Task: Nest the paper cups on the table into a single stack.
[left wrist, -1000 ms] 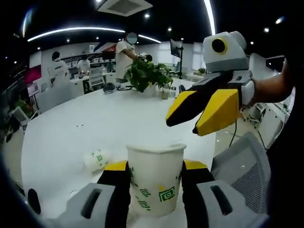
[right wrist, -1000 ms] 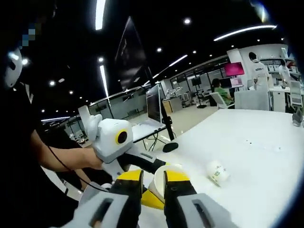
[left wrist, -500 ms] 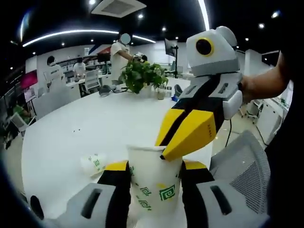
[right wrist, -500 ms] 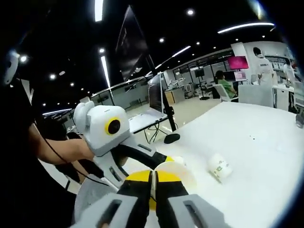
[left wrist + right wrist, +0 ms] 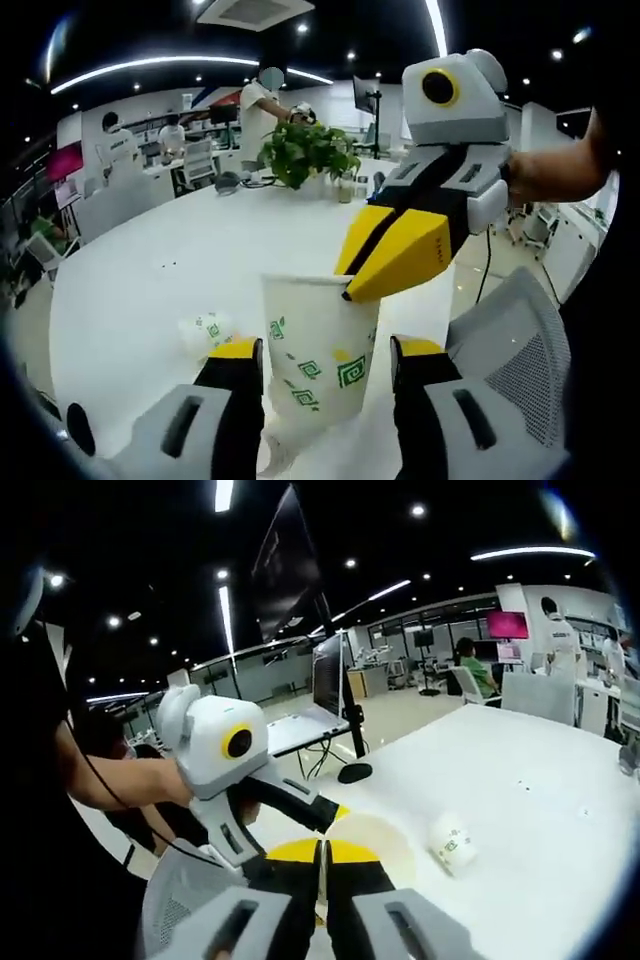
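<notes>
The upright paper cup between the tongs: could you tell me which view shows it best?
The left gripper view: the upright paper cup shows its whole printed side, rim pinched by the right tongs. The right gripper view shows just its rim.

An open-plan office is showing here: long ceiling light strips (image 5: 180, 66) are glowing over a big white tabletop (image 5: 150, 270), a monitor (image 5: 326, 675) is standing at its edge, and people are working at far desks beside a potted plant (image 5: 305, 152).
</notes>
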### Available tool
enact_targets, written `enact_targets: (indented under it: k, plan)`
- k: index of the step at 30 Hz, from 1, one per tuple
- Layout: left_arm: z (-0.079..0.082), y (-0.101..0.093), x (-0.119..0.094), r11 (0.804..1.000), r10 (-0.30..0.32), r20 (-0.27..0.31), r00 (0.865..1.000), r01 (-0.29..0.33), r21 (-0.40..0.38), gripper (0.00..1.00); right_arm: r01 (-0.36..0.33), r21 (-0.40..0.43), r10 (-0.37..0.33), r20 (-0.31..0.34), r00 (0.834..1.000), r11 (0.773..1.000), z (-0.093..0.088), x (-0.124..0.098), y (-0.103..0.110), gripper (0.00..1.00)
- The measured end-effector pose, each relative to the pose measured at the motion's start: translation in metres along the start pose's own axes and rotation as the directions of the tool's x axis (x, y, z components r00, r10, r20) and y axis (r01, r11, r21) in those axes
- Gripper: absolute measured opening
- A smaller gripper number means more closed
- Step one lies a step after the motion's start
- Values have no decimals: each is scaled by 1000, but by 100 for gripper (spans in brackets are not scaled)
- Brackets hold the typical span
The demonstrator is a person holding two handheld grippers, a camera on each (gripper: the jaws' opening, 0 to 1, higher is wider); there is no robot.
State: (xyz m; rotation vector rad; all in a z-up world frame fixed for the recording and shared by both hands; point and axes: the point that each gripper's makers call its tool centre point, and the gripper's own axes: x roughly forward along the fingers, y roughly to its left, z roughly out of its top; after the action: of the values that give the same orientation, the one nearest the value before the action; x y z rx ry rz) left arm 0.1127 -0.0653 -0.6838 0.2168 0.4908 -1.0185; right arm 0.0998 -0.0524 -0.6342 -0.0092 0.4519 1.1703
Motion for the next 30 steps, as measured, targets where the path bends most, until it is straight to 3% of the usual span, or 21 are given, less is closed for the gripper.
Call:
enact_targets:
  k: [6, 16, 19, 22, 30]
  plan:
    - [-4, 4, -9, 1000, 8, 11, 1000, -8, -7, 54, 9, -30, -10, -21, 1000, 1000, -3, 5, -2, 0]
    - [-14, 12, -28, 999, 33, 36, 999, -32, -35, 63, 16, -143, -36, -138, 990, 990, -28, 21, -5, 0]
    - [-16, 14, -33, 999, 38, 51, 998, -36, -37, 65, 18, -202, -55, -181, 982, 979, -38, 27, -9, 0]
    - [-17, 16, -37, 998, 45, 64, 997, -43, -36, 67, 6, -308, -82, -234, 969, 951, -48, 34, -10, 0]
    - [-27, 35, -51, 994, 93, 56, 994, -89, -63, 66, -43, -368, -84, -323, 943, 929, -74, 51, -8, 0]
